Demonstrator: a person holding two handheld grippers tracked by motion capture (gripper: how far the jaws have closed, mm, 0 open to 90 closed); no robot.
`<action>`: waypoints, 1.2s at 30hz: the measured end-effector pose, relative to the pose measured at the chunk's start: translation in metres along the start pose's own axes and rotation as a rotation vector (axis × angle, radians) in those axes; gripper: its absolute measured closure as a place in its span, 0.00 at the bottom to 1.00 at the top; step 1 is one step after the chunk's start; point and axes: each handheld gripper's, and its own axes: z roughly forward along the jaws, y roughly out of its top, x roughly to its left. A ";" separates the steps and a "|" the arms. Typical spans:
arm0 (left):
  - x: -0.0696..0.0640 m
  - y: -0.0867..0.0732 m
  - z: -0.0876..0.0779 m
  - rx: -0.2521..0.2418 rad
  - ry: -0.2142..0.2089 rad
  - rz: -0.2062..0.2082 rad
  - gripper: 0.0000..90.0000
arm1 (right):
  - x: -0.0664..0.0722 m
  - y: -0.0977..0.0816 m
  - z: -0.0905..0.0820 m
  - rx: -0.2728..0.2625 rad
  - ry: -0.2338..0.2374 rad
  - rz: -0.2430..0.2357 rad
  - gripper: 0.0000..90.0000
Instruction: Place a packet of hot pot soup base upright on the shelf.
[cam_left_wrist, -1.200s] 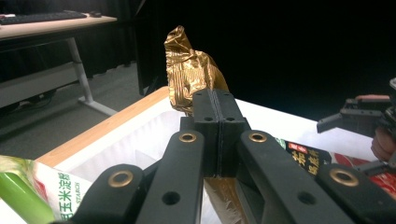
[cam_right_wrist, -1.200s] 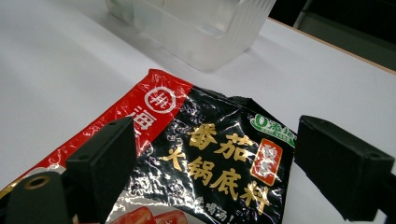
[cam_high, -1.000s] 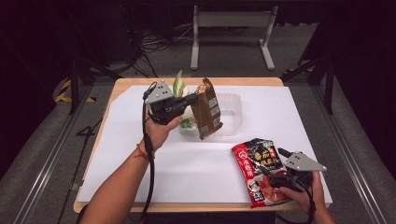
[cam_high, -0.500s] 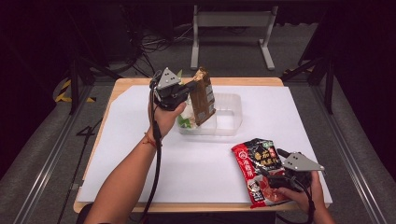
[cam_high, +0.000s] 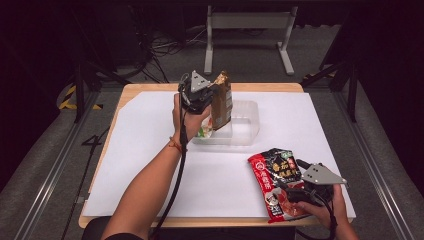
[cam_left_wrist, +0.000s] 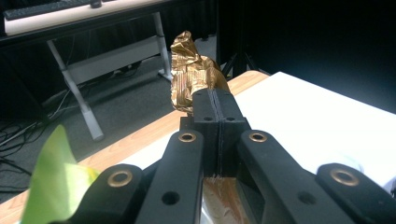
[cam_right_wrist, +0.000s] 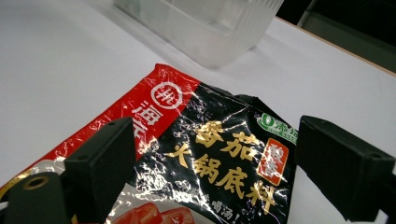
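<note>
Since a second ago my left claw has carried the brown packet away from me and to the right, toward the far edge of the surface. The packet hung tilted then; now it stands near upright. My right claw has kept its place at the near right corner.

Left claw: jaws clamped flat together on the brown packet. In the left gripper view the crumpled gold top of the packet sticks up past the closed jaws, and a brown strip of it shows under them. A blurred green leaf-like shape sits at the lower left of that view.

Right claw: jaws wide apart, low over the red and black sauce pouch, which lies flat on the white sheet. In the right gripper view the pouch lies between the two jaws; neither pad presses on it. Cannot tell whether the jaws touch it from above.

Container: a clear plastic tub stands mid-surface, just beyond my left hand. The bottom of the brown packet hangs over the tub's left part; whether it touches the floor of the tub I cannot tell. Something green and orange lies in the tub's left end, half hidden by my hand. The tub's right part shows only its clear floor. The right gripper view has the tub just past the pouch, apart from it.
</note>
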 end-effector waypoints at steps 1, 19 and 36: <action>-0.001 -0.001 0.001 -0.005 -0.017 -0.011 0.99 | 0.000 0.000 -0.001 -0.002 0.002 0.004 0.15; -0.018 -0.009 0.018 0.004 -0.154 -0.065 0.99 | -0.001 0.000 0.000 -0.002 0.009 0.003 0.14; -0.005 -0.026 0.027 0.009 -0.213 -0.090 0.99 | 0.002 0.000 0.003 0.012 0.011 -0.020 0.14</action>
